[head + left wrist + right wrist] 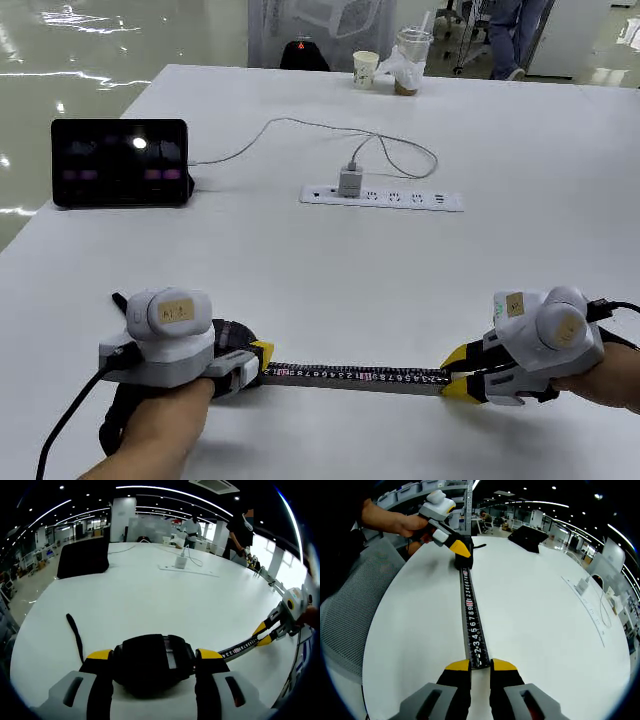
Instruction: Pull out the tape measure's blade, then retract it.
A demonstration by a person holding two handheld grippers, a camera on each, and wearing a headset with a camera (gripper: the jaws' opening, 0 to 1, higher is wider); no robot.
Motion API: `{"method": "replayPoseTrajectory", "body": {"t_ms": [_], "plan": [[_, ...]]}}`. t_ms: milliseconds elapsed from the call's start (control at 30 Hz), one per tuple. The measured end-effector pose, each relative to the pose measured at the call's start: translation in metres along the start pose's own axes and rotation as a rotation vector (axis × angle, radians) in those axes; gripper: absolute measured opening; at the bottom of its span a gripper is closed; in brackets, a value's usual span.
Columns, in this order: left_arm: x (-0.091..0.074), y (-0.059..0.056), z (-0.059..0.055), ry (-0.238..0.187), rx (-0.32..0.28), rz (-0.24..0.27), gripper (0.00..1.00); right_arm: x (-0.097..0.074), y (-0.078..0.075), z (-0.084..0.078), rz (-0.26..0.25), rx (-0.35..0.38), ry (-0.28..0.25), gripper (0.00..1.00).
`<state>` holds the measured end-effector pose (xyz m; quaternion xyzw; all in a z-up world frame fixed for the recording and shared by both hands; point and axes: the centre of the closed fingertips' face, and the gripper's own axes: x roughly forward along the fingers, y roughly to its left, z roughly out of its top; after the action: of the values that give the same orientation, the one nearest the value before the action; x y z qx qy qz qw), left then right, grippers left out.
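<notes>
A black tape measure case (pixel 154 661) sits between the yellow-tipped jaws of my left gripper (pixel 155 655), which is shut on it; in the head view the case (pixel 236 340) lies at the lower left by my left gripper (pixel 255 360). The dark blade (pixel 355 376) with white numbers runs right across the white table to my right gripper (pixel 456 372), shut on the blade's end. In the right gripper view the blade (pixel 471 620) stretches from my right gripper (pixel 480 665) away to the left gripper (pixel 455 544). The case's black wrist strap (pixel 75 632) trails on the table.
A dark tablet (pixel 120 162) stands at the left. A white power strip (pixel 382 197) with a plugged charger and cable lies mid-table. Paper cups (pixel 367 68) stand at the far edge. People stand beyond the table (pixel 191 530). A mesh chair (pixel 350 615) is beside the table.
</notes>
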<state>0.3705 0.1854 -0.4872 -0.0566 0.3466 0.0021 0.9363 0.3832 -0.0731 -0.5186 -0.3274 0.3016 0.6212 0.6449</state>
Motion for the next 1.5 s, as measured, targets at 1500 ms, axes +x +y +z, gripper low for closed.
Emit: {"method": "replayPoseTrajectory", "body": {"t_ms": [1500], "plan": [[-0.0008,0.0016,-0.0036,0.045,0.013,0.007,0.57,-0.0002,0.0002,-0.0007,0.009,-0.005,0.021,0.1]]}}
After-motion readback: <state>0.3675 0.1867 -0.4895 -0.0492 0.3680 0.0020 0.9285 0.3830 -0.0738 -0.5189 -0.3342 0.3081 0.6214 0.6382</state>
